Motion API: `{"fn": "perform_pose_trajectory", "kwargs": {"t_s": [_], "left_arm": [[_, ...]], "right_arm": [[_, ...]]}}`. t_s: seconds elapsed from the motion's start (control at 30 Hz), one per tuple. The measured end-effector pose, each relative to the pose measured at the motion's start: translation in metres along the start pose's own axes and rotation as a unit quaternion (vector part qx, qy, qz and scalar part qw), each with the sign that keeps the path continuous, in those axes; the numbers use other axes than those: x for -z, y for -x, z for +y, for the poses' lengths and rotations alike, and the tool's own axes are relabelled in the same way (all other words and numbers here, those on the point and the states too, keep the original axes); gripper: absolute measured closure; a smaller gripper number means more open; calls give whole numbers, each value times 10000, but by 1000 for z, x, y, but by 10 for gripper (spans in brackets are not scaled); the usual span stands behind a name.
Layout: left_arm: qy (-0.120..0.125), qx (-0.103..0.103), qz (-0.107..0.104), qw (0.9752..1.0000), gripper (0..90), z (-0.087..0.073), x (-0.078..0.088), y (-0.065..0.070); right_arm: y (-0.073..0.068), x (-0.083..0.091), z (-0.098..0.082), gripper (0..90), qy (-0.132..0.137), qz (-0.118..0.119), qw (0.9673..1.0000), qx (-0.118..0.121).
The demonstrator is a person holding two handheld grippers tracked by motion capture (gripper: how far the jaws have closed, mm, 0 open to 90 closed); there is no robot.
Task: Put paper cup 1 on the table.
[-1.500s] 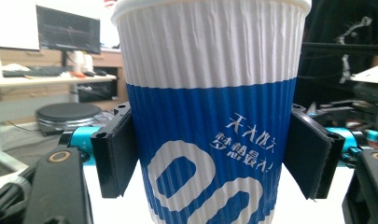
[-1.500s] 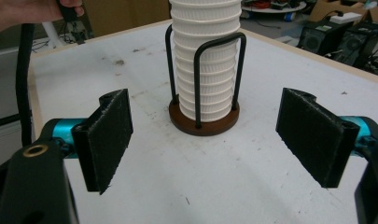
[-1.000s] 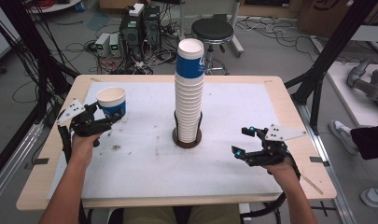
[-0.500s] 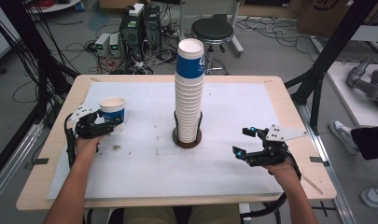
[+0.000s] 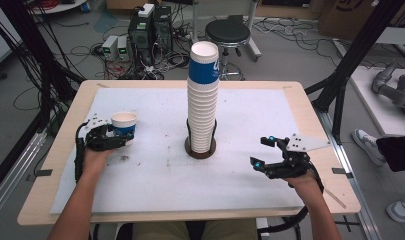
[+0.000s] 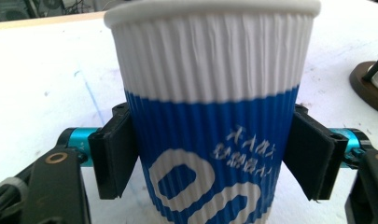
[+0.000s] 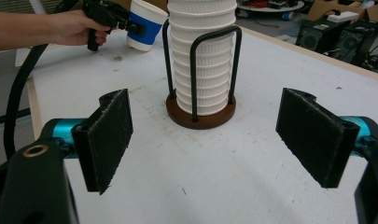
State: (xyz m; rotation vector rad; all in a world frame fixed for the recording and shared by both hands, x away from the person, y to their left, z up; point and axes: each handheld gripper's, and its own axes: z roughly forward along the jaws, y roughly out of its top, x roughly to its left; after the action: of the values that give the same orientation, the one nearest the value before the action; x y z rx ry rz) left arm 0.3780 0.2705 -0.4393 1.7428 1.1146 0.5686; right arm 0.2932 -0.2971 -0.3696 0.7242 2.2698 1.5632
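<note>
Left gripper: my left gripper sits at the left side of the table with a single paper cup upright between its jaws; the jaws have just been opening, and in the left gripper view the right pad stands a sliver off the blue band while the left pad lies against the cup wall.
Cup: white ribbed top, blue lower half with white lettering, standing on the white table cover, well apart from the stack.
Stack: a tall tower of matching cups rises from a round brown base at the middle of the table, held by black wire hoops.
Right gripper: my right gripper hovers low over the cover to the right of the stack, jaws spread wide with nothing between the pads.
Backdrop: a black stool and computer boxes stand on the floor beyond the table.
</note>
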Motion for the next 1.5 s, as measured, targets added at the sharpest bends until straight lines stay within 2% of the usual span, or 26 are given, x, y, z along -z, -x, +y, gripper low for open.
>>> {"fn": "perform_pose_trajectory", "kwargs": {"t_s": [0.2,0.33,0.4,0.5,0.57,0.67,0.93,0.97,1.0,1.07,1.13,1.23,1.27,1.3,1.37,1.4,1.43,1.5], "left_arm": [[-5,69,213,9998,238,-11,14,8],[-104,-59,274,9996,230,-12,17,12],[-146,-103,271,9995,227,-12,17,12],[-235,-23,200,9995,211,-14,19,12],[-385,41,193,9991,171,-18,22,12],[-522,93,177,9984,171,-23,26,11],[-475,71,100,9988,171,-26,44,11],[-340,25,140,9993,171,-25,53,14],[-340,25,140,9993,171,-25,53,14],[31,-57,178,9998,171,-19,71,19],[338,-52,159,9993,171,-15,82,23],[782,57,-26,9969,171,-6,93,29],[782,57,-26,9969,171,-6,93,29],[1019,92,-183,9946,170,2,96,33],[1200,54,-370,9921,171,11,96,38],[1200,54,-370,9921,171,11,96,38],[1384,80,-576,9887,170,19,95,43],[1497,66,-764,9858,171,26,92,48]], "right_arm": [[-1,0,-1,189,0,8,10000,0],[-2,1,0,189,11,21,10000,0],[-2,1,0,189,23,11,10000,31],[-1,2,0,189,37,19,10000,12],[0,1,-1,189,22,21,10000,-14],[0,1,-2,189,-10,9,10000,-29],[2,4,-2,189,34,-17,10000,-28],[2,4,-2,189,21,-16,10000,-49],[2,4,-2,189,21,-16,10000,-49],[3,5,-3,189,22,-28,10000,-70],[3,6,-2,189,34,-34,10000,-60],[3,5,-1,189,24,-34,10000,-64],[3,4,-1,189,29,-39,10000,-51],[3,4,-1,189,10,-39,10000,-56],[3,3,-1,189,-27,-63,10000,-41],[3,2,0,189,-51,-68,10000,-36],[3,2,0,189,-69,-69,9999,-49],[3,2,0,189,-67,-73,9999,-57]]}}
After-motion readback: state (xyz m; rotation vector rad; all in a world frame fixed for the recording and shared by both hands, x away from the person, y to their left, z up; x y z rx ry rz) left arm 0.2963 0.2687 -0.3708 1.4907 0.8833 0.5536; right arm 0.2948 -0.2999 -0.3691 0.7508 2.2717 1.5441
